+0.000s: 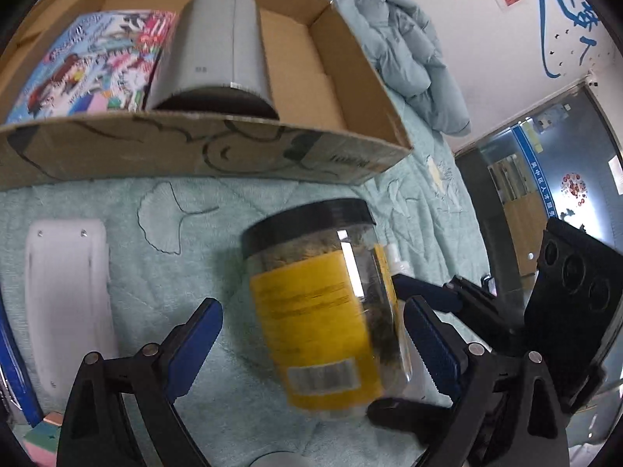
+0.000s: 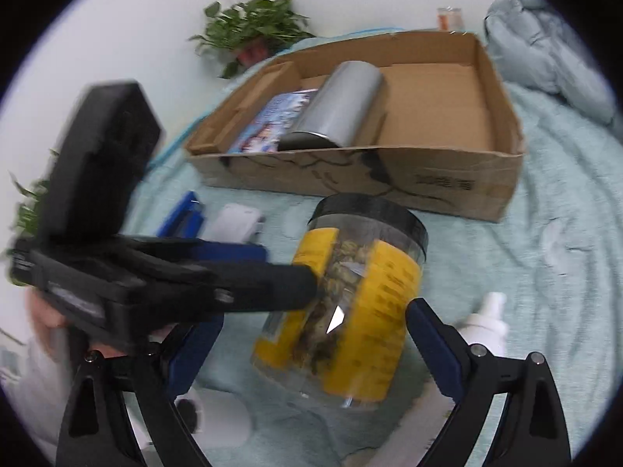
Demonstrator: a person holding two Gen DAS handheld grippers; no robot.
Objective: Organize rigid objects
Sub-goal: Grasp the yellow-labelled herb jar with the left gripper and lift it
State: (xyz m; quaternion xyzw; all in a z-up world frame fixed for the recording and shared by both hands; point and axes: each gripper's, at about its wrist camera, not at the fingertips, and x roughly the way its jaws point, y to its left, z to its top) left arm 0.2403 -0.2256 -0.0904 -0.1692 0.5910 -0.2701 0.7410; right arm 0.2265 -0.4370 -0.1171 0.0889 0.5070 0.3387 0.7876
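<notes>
A clear plastic jar [image 1: 323,311] with a black lid and a yellow label lies tilted on the teal bedspread, lid towards the cardboard box [image 1: 194,148]. My left gripper [image 1: 311,307] straddles it with jaws wide; there is a gap at the left pad [image 1: 194,346]. My right gripper [image 2: 315,311] also stands wide around the jar [image 2: 350,311], its right pad [image 2: 432,342] close by the jar's side. In the right wrist view the left gripper reaches in from the left, one black finger against the jar. The box holds a grey cylinder [image 1: 218,46] and a colourful book [image 1: 89,62].
A white spray bottle [image 2: 486,319] lies right of the jar. A blue stapler [image 2: 183,214] and a small white item [image 2: 233,222] lie left of it. A white curved object [image 1: 66,292] rests on the bedspread. A folded quilt [image 1: 409,46] and a potted plant [image 2: 253,31] sit behind the box.
</notes>
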